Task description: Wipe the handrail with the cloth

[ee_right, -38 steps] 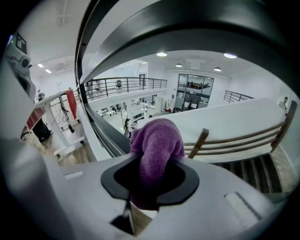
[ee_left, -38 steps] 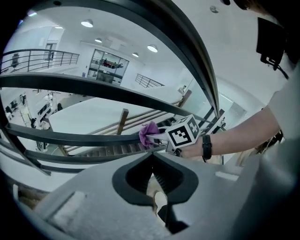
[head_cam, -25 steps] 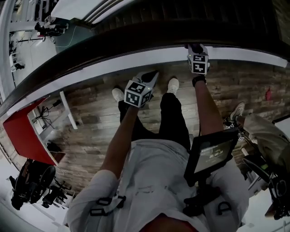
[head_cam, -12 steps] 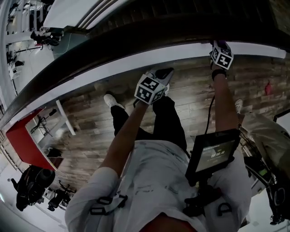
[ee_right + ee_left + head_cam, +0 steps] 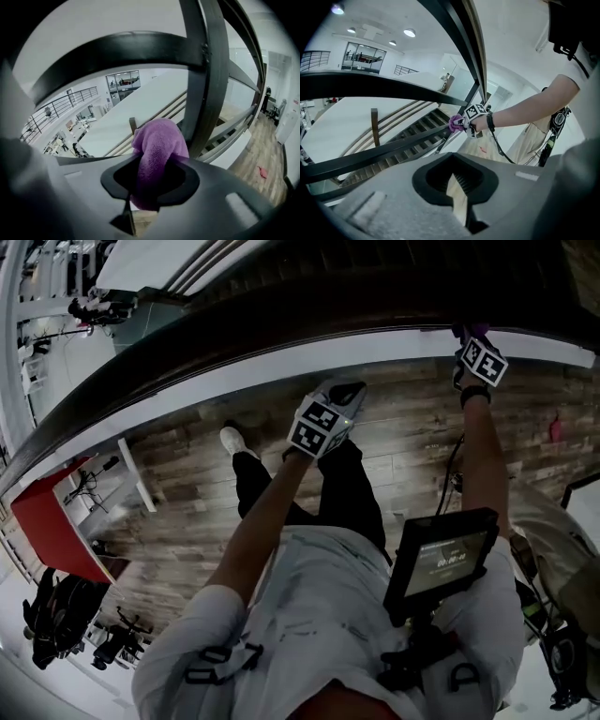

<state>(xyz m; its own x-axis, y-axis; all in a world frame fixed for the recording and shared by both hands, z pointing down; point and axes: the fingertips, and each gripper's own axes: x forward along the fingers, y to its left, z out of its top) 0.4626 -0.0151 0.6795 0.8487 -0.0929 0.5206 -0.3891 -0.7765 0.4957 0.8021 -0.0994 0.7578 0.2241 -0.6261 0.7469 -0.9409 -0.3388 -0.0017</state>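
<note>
The dark handrail (image 5: 234,329) curves across the top of the head view, above a white band. My right gripper (image 5: 480,357) is up against it at the far right, shut on a purple cloth (image 5: 472,332). In the right gripper view the cloth (image 5: 157,154) bulges out of the jaws and presses against a dark upright bar (image 5: 206,93). My left gripper (image 5: 328,413) hangs lower, over the wooden floor, shut and holding nothing. The left gripper view shows the right gripper (image 5: 474,115) with the cloth (image 5: 455,123) at the rail bars (image 5: 461,42).
A tablet (image 5: 441,559) sits on a chest mount at the person's right side. Wooden floor (image 5: 187,493) lies below, with a red panel (image 5: 47,521) at the left. Stairs (image 5: 408,131) descend beyond the railing. Gear and a beige garment (image 5: 562,549) crowd the right edge.
My right gripper has slid to the right along the handrail with the cloth. My left gripper has drifted right as well, and the person's feet have shifted.
</note>
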